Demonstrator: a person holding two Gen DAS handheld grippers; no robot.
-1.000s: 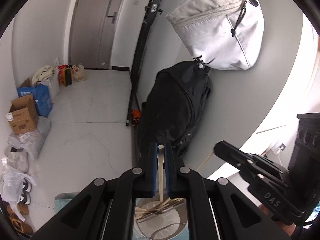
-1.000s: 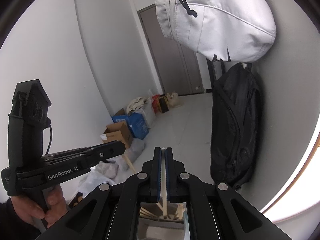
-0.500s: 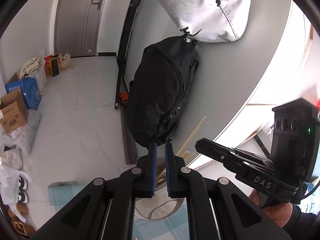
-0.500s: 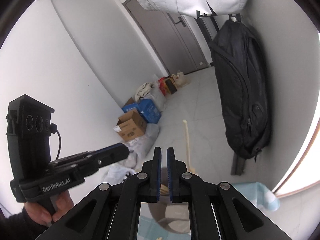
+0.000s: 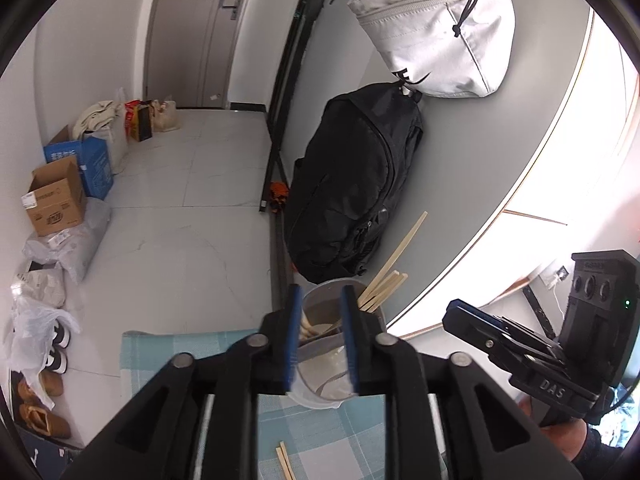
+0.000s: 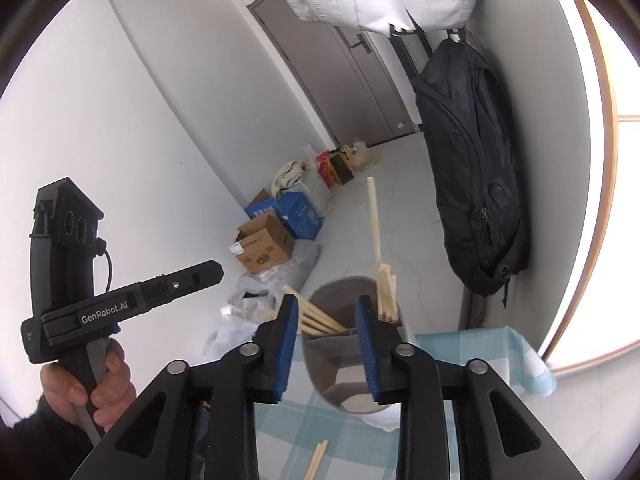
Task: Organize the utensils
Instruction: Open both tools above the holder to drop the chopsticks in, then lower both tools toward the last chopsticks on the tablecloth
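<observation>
A grey utensil cup (image 5: 320, 364) stands at the far edge of a blue checked tablecloth (image 5: 160, 356) and holds several wooden chopsticks (image 5: 390, 270). My left gripper (image 5: 319, 300) is open and empty, its fingers on either side of the cup's rim. In the right wrist view the same cup (image 6: 344, 364) holds chopsticks (image 6: 376, 232) leaning both ways. My right gripper (image 6: 327, 304) is open and empty in front of the cup. Loose chopsticks lie on the cloth (image 5: 285, 460), also in the right wrist view (image 6: 316, 460).
A black backpack (image 5: 352, 184) and a white bag (image 5: 440, 28) hang on the wall behind the table. Boxes and bags (image 5: 60, 196) line the floor on the left. Each view shows the other gripper: the right one (image 5: 532, 356), the left one (image 6: 120, 304).
Both grippers have opened and let go of the chopsticks they held. Those chopsticks now stand in the cup. Both views have dropped, so the cup and cloth show more.
</observation>
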